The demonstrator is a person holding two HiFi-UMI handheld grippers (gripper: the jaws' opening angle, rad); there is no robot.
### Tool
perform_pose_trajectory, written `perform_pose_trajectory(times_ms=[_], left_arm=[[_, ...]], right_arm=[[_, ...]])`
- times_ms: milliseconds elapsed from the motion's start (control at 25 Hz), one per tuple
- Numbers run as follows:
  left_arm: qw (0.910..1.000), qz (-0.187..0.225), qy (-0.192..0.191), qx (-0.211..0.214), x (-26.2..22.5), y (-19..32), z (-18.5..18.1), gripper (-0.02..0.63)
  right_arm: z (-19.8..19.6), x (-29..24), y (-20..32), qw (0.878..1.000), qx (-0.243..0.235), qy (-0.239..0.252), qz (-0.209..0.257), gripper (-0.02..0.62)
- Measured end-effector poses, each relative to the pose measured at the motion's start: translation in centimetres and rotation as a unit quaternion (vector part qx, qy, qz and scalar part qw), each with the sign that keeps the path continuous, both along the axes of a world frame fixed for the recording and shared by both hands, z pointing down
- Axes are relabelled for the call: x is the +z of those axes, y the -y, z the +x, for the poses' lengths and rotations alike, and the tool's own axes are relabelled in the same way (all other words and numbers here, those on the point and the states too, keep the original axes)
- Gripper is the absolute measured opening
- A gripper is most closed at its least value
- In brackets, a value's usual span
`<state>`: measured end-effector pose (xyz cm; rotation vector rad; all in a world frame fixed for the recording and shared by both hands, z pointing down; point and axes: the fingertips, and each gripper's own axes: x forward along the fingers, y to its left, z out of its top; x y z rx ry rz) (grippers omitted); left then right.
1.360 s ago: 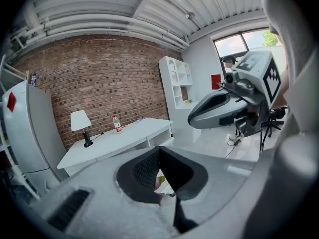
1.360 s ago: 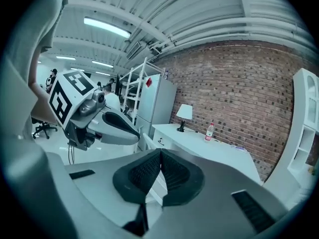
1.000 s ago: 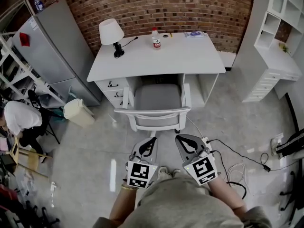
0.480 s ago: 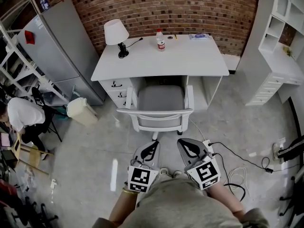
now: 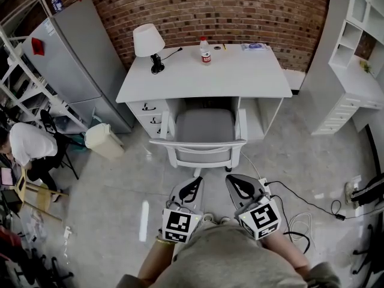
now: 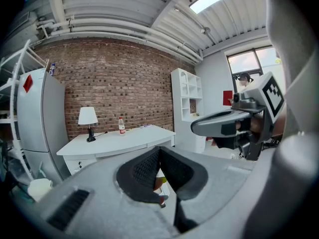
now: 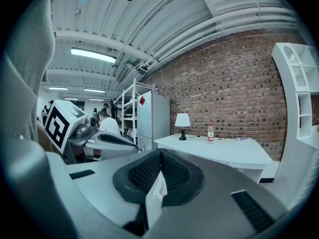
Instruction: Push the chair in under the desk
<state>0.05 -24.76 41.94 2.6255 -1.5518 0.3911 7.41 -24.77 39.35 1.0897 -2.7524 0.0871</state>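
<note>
A white chair with a grey seat (image 5: 203, 126) stands in the knee opening of the white desk (image 5: 252, 77), its backrest (image 5: 201, 155) toward me and its seat mostly under the desktop. My left gripper (image 5: 194, 180) and right gripper (image 5: 229, 179) hover side by side just behind the backrest, apart from it, both shut with nothing between the jaws. In the left gripper view the left gripper (image 6: 159, 148) hides the chair; the desk (image 6: 129, 138) shows beyond. In the right gripper view the right gripper (image 7: 160, 152) shows its jaws closed before the desk (image 7: 224, 151).
On the desk stand a lamp (image 5: 148, 42), a bottle (image 5: 205, 52) and a small flat item (image 5: 255, 46). A grey fridge (image 5: 72, 59) and a bin (image 5: 103, 141) lie left; a person (image 5: 24, 149) sits far left. White shelves (image 5: 354, 47) stand right. Cables (image 5: 300, 203) trail on the floor.
The head view has shifted slightly, so desk and chair sit a little right and lower in frame. Both grippers have stayed shut, in about the same place behind the backrest.
</note>
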Motion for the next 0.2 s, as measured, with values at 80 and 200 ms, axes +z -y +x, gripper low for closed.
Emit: perform_pose_trajectory(times_ms=[80, 200], left_arm=[[1.0, 0.0, -0.001, -0.001, -0.05, 0.32, -0.3, 0.011], [1.0, 0.001, -0.005, -0.003, -0.21, 0.84, -0.71, 0.011]], right_arm=[[-0.28, -0.11, 0.31, 1.0, 0.001, 0.0, 0.002, 0.008], [-0.64, -0.3, 0.86, 1.0, 0.001, 0.0, 0.003, 0.008]])
